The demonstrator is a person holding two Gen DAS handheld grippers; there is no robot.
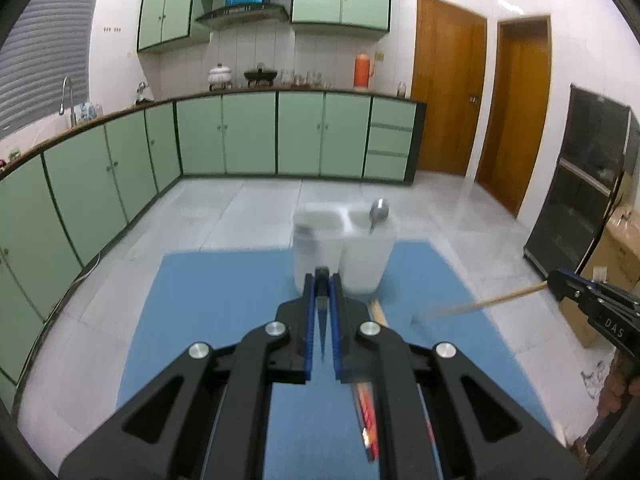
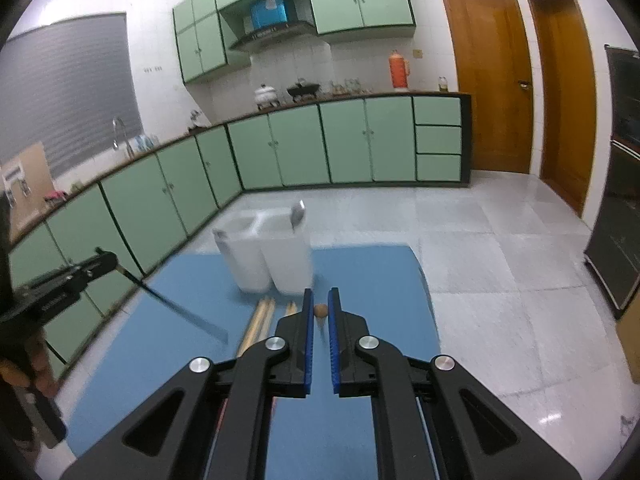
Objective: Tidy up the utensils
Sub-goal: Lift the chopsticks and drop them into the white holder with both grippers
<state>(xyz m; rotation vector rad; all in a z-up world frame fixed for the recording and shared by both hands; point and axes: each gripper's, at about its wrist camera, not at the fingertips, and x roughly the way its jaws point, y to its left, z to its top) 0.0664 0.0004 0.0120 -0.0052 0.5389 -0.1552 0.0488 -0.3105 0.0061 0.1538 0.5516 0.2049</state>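
left claw (image 1: 322, 280) pinching dark-handled knife (image 2: 176, 304), right claw (image 2: 321, 304) pinching wooden stick (image 1: 484, 303); best lowered upright into white two-compartment plastic holder (image 1: 340, 248), clear of steel spoon (image 1: 378, 212).

Even indoor light, slight pink cast; glare on floor tiles (image 2: 552, 418); utensil holder (image 1: 342, 248) motion-blurred; heavy fisheye bending, dark vignette corners.

green cabinets (image 1: 248, 134), orange thermos (image 1: 363, 71), wood doors (image 1: 448, 88)
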